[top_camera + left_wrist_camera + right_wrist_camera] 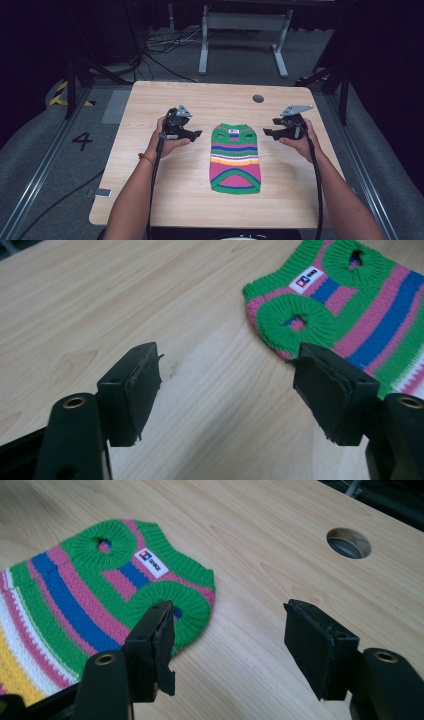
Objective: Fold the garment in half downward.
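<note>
A small knitted sweater (235, 158) with green, pink, blue, yellow and white stripes lies flat in the middle of the wooden table (165, 190), its collar and white label at the far end. My left gripper (196, 134) hovers just left of the collar, open, with nothing between its fingers. In the left gripper view the gripper (227, 357) stands over bare wood, the sweater (350, 305) beyond its right jaw. My right gripper (267, 133) hovers just right of the collar, also open. In the right gripper view the gripper (229, 609) has the sweater (75, 595) behind its left jaw.
A round cable hole (258, 98) sits in the table's far right part, also seen as the hole (348, 542) beyond my right gripper. Behind the table are a white desk frame (245, 30) and floor cables (165, 45). A floor marking "4" (82, 141) lies left.
</note>
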Motion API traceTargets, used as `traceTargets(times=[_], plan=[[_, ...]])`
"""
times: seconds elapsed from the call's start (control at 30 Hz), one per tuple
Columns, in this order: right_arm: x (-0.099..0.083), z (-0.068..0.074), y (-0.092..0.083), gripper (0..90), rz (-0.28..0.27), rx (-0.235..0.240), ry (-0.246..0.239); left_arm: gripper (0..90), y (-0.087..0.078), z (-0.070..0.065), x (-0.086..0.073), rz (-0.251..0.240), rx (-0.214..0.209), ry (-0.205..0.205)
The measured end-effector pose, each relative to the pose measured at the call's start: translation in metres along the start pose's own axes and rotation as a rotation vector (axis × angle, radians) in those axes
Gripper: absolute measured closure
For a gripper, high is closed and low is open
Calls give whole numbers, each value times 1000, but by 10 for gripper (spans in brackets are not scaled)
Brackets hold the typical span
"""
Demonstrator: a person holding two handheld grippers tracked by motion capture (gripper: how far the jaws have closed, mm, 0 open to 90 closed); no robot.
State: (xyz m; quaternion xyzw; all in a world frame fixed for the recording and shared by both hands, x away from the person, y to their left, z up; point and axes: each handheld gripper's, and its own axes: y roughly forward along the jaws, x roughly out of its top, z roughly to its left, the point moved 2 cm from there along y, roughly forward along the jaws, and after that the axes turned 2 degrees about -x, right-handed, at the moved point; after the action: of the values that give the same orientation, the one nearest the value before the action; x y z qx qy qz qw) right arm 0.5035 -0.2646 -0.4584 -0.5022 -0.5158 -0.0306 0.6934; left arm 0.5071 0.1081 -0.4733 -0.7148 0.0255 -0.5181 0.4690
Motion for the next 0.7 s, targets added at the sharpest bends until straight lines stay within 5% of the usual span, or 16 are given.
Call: traceTargets(times=[0.13,0.7], plan=[[6,0,14,398,10,-1,-3,281,19,0,5,41,-9,0],[11,1,76,531,91,-1,10,323,80,-5,34,57,0,-66]])
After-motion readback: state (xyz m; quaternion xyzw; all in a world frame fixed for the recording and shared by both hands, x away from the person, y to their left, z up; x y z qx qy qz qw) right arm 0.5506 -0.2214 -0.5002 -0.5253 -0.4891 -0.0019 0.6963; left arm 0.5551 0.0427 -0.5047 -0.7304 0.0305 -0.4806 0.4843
